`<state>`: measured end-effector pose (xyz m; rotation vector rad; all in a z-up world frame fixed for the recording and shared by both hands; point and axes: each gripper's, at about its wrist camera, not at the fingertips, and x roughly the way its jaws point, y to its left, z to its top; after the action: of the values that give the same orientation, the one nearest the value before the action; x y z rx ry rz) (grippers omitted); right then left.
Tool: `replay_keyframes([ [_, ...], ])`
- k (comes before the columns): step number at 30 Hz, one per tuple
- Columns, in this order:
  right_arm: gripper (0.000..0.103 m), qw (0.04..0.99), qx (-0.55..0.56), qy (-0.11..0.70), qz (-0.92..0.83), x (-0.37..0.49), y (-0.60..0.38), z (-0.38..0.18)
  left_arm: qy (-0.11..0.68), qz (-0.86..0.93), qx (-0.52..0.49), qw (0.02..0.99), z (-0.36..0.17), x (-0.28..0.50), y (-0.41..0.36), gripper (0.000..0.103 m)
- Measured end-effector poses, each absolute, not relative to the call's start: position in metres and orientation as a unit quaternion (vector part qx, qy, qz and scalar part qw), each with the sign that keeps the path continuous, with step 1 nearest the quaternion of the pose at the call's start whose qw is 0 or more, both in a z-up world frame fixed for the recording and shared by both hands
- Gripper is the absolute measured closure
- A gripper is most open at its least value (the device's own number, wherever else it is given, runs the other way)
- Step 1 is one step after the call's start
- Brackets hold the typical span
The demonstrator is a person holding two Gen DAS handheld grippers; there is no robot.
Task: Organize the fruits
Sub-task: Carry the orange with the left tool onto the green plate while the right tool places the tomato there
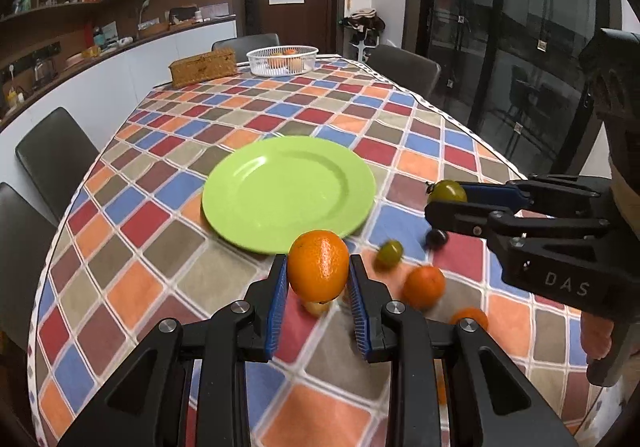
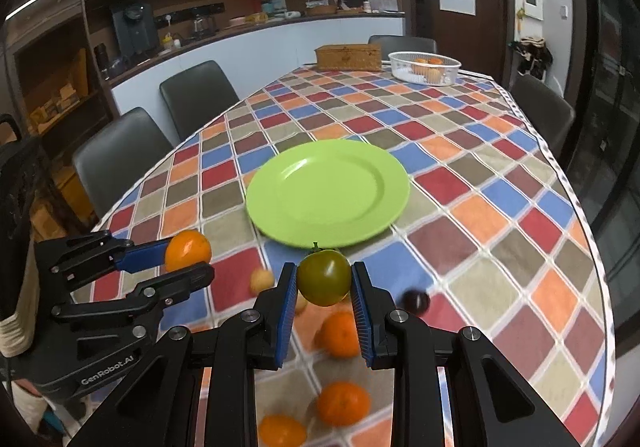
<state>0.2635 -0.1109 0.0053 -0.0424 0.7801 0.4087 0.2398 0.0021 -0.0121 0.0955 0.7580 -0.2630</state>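
My left gripper [image 1: 319, 267] is shut on an orange [image 1: 319, 265] and holds it above the table, just short of the near rim of an empty green plate [image 1: 288, 191]. My right gripper [image 2: 324, 279] is shut on a green tomato [image 2: 324, 277], also held up near the plate's [image 2: 328, 191] front rim. The right gripper [image 1: 434, 203] with the tomato [image 1: 448, 191] shows in the left wrist view; the left gripper [image 2: 188, 259] with the orange [image 2: 188, 250] shows in the right wrist view. Loose on the cloth lie tangerines [image 2: 340, 333] [image 2: 343, 403] [image 2: 282, 431], a second green tomato [image 1: 389, 253], a dark plum [image 2: 416, 301] and a small yellow fruit [image 2: 262, 281].
The table wears a checkered cloth [image 1: 168, 247]. At its far end stand a white basket [image 1: 282, 61] holding fruit and a wicker box [image 1: 202, 67]. Dark chairs [image 2: 116, 163] line the sides. The table's right edge [image 2: 580, 215] curves close by.
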Motion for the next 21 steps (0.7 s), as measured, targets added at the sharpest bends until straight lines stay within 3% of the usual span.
replay_keyframes([
  [21,0.075,0.861,-0.029,0.460,0.215,0.379,-0.079,-0.044,0.452,-0.136,0.022,0.881,-0.057,0.347,0.019,0.074],
])
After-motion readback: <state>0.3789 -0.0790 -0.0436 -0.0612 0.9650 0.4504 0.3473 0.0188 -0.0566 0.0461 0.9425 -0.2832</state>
